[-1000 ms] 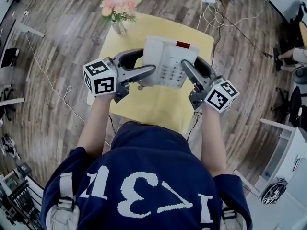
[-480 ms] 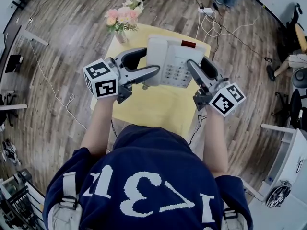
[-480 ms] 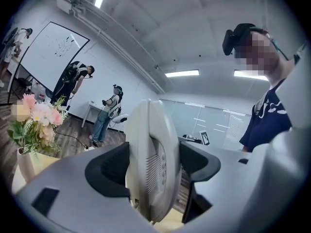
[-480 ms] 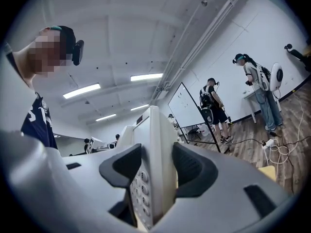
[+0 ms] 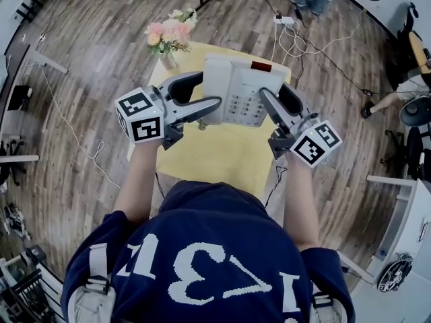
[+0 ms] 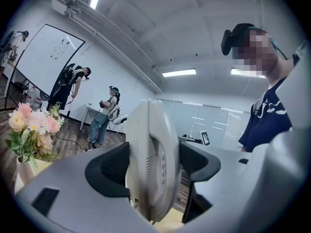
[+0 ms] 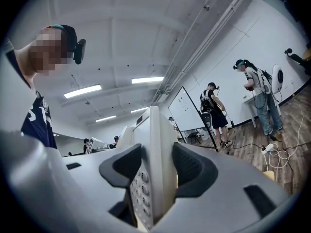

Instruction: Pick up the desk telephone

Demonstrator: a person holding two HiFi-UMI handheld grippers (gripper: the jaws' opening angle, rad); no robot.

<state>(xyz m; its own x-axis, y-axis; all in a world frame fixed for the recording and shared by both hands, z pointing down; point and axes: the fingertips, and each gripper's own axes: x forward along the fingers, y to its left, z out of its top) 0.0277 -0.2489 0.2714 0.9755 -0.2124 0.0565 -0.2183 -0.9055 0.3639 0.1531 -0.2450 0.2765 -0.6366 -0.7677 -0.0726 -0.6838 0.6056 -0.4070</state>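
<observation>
Wood-plank floor (image 5: pixel 87 66) spreads all round a small yellow bench (image 5: pixel 222 153), and the person stands at its near edge. The desk telephone (image 5: pixel 236 89) is held over the far half of the bench, white, keypad up, its red panel at the far edge, clamped from both sides and level between the two tools. The left tool (image 5: pixel 210 87) has its jaws spread wide and pressed on the telephone's left side, where the handset lies, with the dark pads (image 6: pixel 112 166) bearing on either face. The right tool (image 5: pixel 271 89) grips the right edge by the keys the same way, jaws wide but closed on it. A vase of pink flowers (image 5: pixel 168 31) stands at the bench's far left corner, apart from the telephone. A white power strip (image 5: pixel 286 20) lies on the floor beyond.
</observation>
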